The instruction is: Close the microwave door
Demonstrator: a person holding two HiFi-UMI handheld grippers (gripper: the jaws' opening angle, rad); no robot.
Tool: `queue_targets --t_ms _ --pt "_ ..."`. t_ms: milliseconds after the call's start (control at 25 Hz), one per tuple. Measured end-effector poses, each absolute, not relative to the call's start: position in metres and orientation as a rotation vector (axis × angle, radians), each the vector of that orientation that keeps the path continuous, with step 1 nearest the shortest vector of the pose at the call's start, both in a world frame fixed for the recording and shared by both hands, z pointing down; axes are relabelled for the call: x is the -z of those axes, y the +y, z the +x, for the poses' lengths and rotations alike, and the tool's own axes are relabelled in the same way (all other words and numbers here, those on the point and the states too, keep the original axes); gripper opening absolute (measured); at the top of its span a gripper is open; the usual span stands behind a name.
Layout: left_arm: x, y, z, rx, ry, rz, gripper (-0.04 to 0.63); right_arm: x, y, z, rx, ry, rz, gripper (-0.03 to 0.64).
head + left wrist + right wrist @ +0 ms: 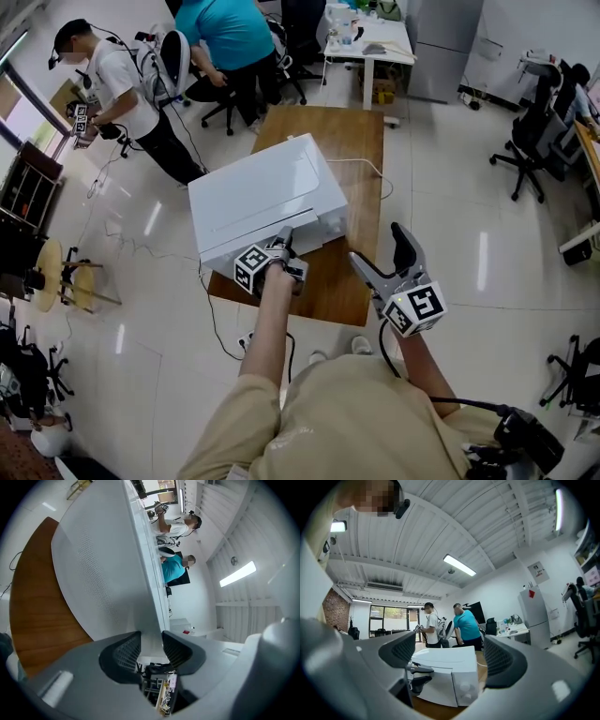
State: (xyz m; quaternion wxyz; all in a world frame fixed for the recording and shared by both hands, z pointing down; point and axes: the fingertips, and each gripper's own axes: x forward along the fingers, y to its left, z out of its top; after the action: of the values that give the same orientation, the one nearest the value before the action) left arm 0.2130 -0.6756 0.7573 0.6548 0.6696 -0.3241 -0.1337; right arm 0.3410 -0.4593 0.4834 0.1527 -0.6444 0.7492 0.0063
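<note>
A white microwave (pixel 262 192) stands on a wooden table (pixel 352 131), its front facing me. My left gripper (pixel 284 246) is at the front's near edge, shut on the thin white edge of the microwave door (pixel 151 632), which runs between its pads (pixel 125 652). The right gripper view shows the microwave (pixel 440 688) with two knobs on its right panel, and the left gripper (pixel 416 674) at the door's left side. My right gripper (pixel 379 244) hangs open to the right of the microwave, above the table's near corner, with nothing between its fingers (pixel 402 649).
A white cable (pixel 373 171) lies on the table behind the microwave. Two people (pixel 122 84) stand at the back left among office chairs. A desk (pixel 370 42) stands beyond the table, and a black chair (pixel 532 141) is at the right.
</note>
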Motion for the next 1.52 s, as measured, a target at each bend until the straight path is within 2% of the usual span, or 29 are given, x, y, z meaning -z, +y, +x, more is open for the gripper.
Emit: queue_targets --t_ms 200,480,680,840,1080,1200,1520 --pt "-0.754 -0.681 0.216 0.289 -0.769 1.507 0.16 -0.484 -0.453 0.341 -0.003 2.142 -1.849 0.441" --pt "-0.764 -0.648 0.187 0.234 -0.741 1.77 0.155 -0.506 -0.416 0.288 -0.024 2.175 -1.82 0.44" --pt "-0.744 -0.611 0.145 0.257 -0.676 1.969 0.238 -0.518 -0.403 0.261 -0.045 2.186 -1.821 0.441" --pt "-0.699 -0.587 0.106 0.249 -0.693 2.21 0.27 -0.528 -0.396 0.232 -0.044 2.212 -1.815 0.44" --pt "-0.649 -0.571 0.038 0.086 -0.878 2.604 0.405 -0.531 -0.402 0.169 -0.041 2.275 -1.817 0.44" --pt "-0.619 -0.555 0.009 0.091 -0.982 2.779 0.425 -0.538 -0.401 0.141 -0.041 2.309 -1.84 0.441" --pt "-0.585 -0.499 -0.052 0.156 -1.249 2.969 0.426 -0.545 -0.383 0.092 -0.053 2.371 -1.851 0.441"
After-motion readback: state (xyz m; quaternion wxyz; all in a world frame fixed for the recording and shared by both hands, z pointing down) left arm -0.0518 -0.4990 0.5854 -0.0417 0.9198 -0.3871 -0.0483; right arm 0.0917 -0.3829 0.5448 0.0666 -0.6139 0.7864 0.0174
